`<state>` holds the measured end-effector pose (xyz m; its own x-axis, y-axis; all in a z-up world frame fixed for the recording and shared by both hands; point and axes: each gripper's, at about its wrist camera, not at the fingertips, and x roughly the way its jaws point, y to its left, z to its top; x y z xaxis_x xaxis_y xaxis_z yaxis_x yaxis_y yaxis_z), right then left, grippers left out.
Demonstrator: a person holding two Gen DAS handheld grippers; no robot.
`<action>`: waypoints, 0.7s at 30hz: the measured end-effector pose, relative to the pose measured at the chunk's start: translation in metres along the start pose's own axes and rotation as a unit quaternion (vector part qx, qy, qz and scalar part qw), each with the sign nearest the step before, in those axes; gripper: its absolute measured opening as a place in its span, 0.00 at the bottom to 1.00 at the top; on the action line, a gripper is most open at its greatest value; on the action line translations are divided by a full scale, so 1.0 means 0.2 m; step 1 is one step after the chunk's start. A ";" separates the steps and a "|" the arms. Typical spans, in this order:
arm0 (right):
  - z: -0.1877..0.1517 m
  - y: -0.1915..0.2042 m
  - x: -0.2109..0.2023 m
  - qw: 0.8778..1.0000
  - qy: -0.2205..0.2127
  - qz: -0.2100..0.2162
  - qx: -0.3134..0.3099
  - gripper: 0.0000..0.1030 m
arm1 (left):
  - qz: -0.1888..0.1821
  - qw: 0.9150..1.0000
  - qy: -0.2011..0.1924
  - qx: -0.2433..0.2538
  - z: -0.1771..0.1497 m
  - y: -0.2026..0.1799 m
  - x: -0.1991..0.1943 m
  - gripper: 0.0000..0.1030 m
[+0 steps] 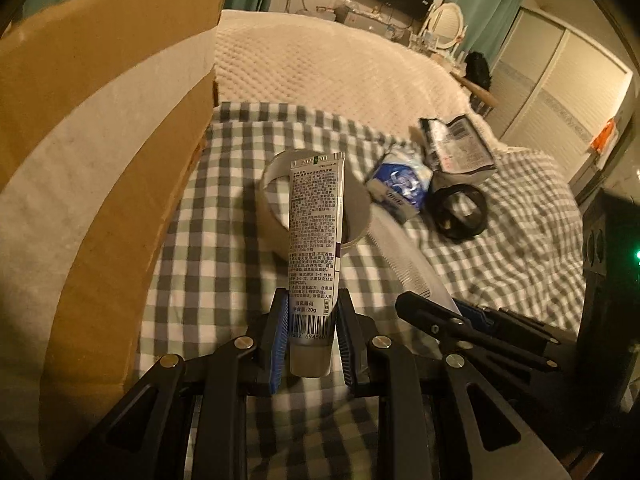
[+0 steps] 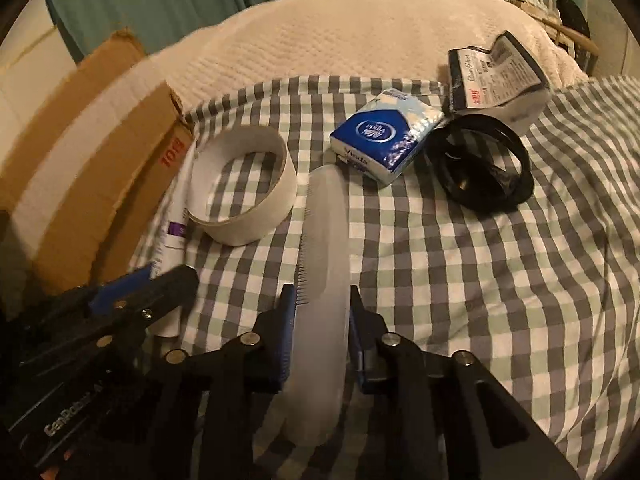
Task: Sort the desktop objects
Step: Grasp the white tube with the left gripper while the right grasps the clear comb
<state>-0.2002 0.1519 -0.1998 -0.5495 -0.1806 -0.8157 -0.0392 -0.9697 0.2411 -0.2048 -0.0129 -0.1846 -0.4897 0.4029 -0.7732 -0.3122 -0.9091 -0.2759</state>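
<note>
**A:** What is the left gripper [image 1: 310,336] doing?

**B:** Its jaws are squeezed on a small tube [image 1: 314,248]. The cap end sits between the blue pads, and the flat end sticks out past the tips. I can't read the small writing on the tube.

**A:** And the right gripper [image 2: 320,316]?

**B:** A clear comb [image 2: 324,280] lies between its jaws. Both pads look right against it, but it is see-through and blurry, so I can't tell if they press it.

**A:** What is past the tips?

**B:** A tape roll [image 2: 244,188] lies just ahead, to the left. Farther on are a blue tissue pack [image 2: 384,140] and a black ring [image 2: 480,164], touching. Behind them is a dark packet [image 2: 496,80]. A cardboard box [image 1: 100,160] stands far left, cut off at the edge. All of it lies on a checked cloth [image 2: 480,280].
</note>
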 end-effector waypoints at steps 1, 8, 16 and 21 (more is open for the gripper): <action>-0.01 -0.02 -0.02 1.000 -0.003 0.014 0.012 0.20 | -0.004 1.000 -0.002 0.000 0.00 0.00 -0.01 0.22; -0.05 -0.13 -0.16 0.995 -0.008 0.074 0.065 0.03 | -0.024 1.000 -0.014 0.000 0.02 -0.03 -0.05 0.22; -0.01 -0.09 -0.25 0.992 -0.025 0.100 0.073 0.03 | -0.038 0.999 -0.026 0.001 0.03 -0.05 -0.09 0.22; 0.04 -0.10 -0.37 0.986 -0.049 0.128 0.090 0.03 | -0.050 0.998 -0.035 0.001 0.04 -0.07 -0.12 0.22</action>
<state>-0.1650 0.1859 -0.1400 -0.6386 -0.3912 -0.6627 -0.0307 -0.8475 0.5298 -0.1941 -0.0089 -0.1571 -0.5117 0.4980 -0.7001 -0.3643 -0.8637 -0.3481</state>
